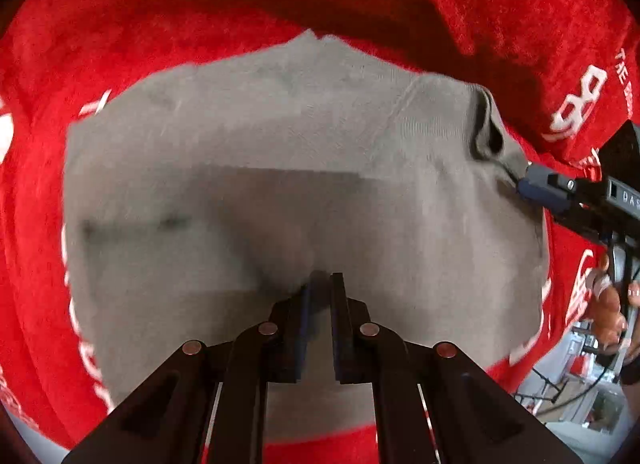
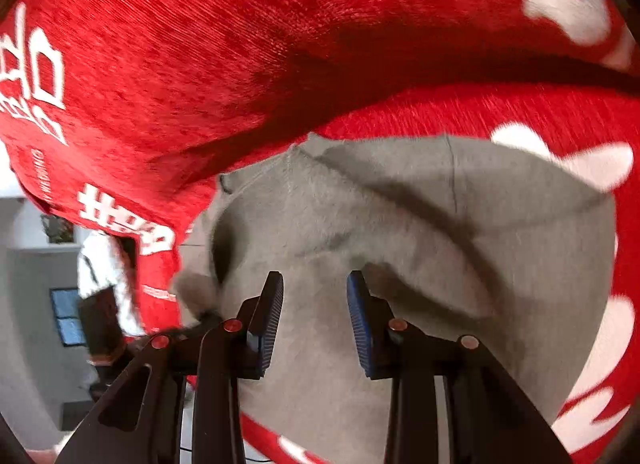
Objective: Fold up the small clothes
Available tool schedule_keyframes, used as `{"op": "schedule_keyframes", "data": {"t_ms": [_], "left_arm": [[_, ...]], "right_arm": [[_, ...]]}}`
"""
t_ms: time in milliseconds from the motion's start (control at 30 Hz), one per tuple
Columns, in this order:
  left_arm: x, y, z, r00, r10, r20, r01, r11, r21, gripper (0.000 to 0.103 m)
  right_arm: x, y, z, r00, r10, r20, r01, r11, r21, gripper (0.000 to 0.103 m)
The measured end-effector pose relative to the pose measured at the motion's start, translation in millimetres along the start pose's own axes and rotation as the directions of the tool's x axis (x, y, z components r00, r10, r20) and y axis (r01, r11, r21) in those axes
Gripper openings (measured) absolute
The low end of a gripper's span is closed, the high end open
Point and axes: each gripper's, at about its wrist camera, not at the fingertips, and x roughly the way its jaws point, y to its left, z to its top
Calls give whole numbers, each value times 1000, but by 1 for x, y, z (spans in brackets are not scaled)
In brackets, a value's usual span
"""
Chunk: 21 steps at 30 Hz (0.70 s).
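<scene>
The garment lies on the cloth, a fold of cloth behind it

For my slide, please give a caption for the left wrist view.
Left tongs shut on a gray garment spread over red cloth; right tongs at its edge.

I see a plain grey garment lying on a bright red cloth with white letters. My right gripper has blue pads on black fingers.

Grey garment smeared by motion blur, white lettering on red cloth cropped, unreadable
</scene>
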Motion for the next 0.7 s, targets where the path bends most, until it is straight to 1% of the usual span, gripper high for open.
{"op": "schedule_keyframes", "data": {"t_ms": [33,100,133,167,233,267,300,333,400,467,500,533,600,633,700], "left_arm": [[1,-1,8,1000,8,17,-8,1000,-5,9],[1,1,26,997,47,58,-45,998,-35,9],[0,6,34,994,73,80,-68,996,-63,9],[0,11,42,990,104,97,-95,991,-95,9],[-1,24,54,980,160,116,-140,977,-162,9],[-3,33,59,974,187,126,-159,966,-202,9],[-5,39,63,970,203,134,-169,958,-230,9],[-9,44,66,966,215,146,-173,950,-258,9],[-20,51,69,948,272,164,-216,931,-295,9],[-33,52,70,922,339,185,-275,913,-302,9],[-38,52,70,915,355,192,-291,909,-298,9],[-43,53,70,910,365,194,-302,908,-292,9],[-50,52,67,908,372,191,-312,908,-281,9],[-53,52,64,909,371,190,-313,908,-277,9],[-58,51,56,917,353,185,-302,918,-255,9]], "right_arm": [[1,-2,3,1000,-24,5,24,1000,-2,36],[-1,-13,11,996,-76,38,75,997,17,36],[-4,-19,15,994,-89,60,87,995,41,34],[-9,-28,18,991,-102,90,95,992,78,34],[-20,-44,24,977,-163,139,142,978,150,35],[-27,-54,26,966,-205,158,172,965,198,37],[-32,-60,28,961,-219,168,177,956,232,37],[-37,-67,28,960,-216,178,165,950,264,37],[-50,-76,25,959,-204,198,140,944,298,37],[-57,-75,20,962,-189,195,131,952,276,37],[-60,-75,18,965,-181,189,128,957,261,37],[-62,-73,15,968,-173,184,125,961,245,40],[-65,-65,5,973,-151,176,111,970,218,41],[-67,-65,2,976,-131,172,94,974,207,41],[-67,-59,-11,987,-73,146,46,982,181,41]]}}
